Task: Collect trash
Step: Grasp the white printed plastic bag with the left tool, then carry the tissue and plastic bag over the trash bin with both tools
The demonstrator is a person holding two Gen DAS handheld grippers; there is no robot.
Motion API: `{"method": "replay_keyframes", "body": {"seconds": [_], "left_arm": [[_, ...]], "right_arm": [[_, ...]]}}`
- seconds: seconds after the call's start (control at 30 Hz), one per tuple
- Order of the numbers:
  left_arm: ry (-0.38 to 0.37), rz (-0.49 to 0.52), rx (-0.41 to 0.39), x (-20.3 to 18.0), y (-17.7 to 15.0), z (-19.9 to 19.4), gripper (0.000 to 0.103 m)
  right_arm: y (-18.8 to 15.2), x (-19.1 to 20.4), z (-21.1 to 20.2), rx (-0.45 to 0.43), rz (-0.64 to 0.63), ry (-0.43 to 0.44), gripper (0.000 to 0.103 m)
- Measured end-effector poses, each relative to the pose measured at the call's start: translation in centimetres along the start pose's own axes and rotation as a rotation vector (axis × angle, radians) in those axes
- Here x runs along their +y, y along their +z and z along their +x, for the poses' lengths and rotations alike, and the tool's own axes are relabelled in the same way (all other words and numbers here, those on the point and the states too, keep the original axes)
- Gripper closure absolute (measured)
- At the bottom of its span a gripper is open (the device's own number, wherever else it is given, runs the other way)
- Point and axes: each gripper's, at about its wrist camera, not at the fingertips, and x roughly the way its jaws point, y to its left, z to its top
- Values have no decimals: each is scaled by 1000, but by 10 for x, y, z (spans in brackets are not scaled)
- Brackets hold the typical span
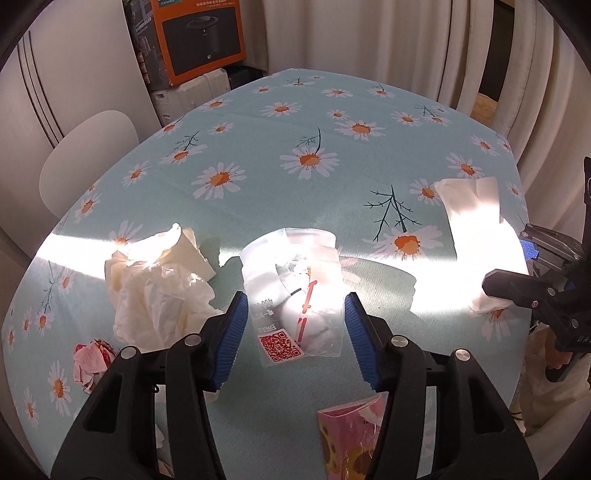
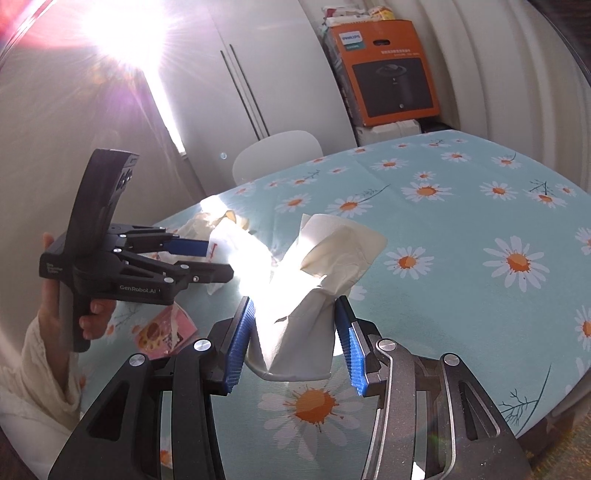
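Closest to the lens, the left gripper (image 1: pixel 293 299) has its two blue pads apart, and a clear plastic bag (image 1: pixel 291 280) with a red code sticker lies on the table between them. The pads stand just beside the bag's two sides, but I see no pressing on it. To the left of this gripper, near its left finger, a big crumpled tissue (image 1: pixel 155 288) rests on the cloth, and further left and nearer to the camera lies a small pink and white scrap (image 1: pixel 90 360). Under its right finger, partly hidden, lies a pink wrapper (image 1: pixel 351 435) with round yellow shapes. The right gripper (image 2: pixel 293 301) is clamped on a white paper napkin (image 2: pixel 295 332); the napkin is pinched narrow between the pads and spreads out ahead of the fingertips, with its far part in strong sunlight. From the right wrist view, the left gripper is to the left of the right one, near it, and a hand (image 2: pixel 94 317) in a cream sleeve (image 2: pixel 37 369) holds its handle. All this trash is on a table (image 1: pixel 258 166) covered with a light blue cloth with daisies. Beyond the left gripper, past the far left edge of the table, stand a white chair (image 1: pixel 85 158) and an orange box (image 1: pixel 201 33), and pale curtains (image 1: pixel 406 44) hang behind.
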Motion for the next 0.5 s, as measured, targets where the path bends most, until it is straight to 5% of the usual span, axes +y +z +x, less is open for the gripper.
{"method": "replay_keyframes", "body": {"seconds": [0.5], "left_arm": [[-23, 124, -43, -58, 18, -8, 48]], "right_arm": [[-11, -23, -38, -68, 16, -74, 60]]}}
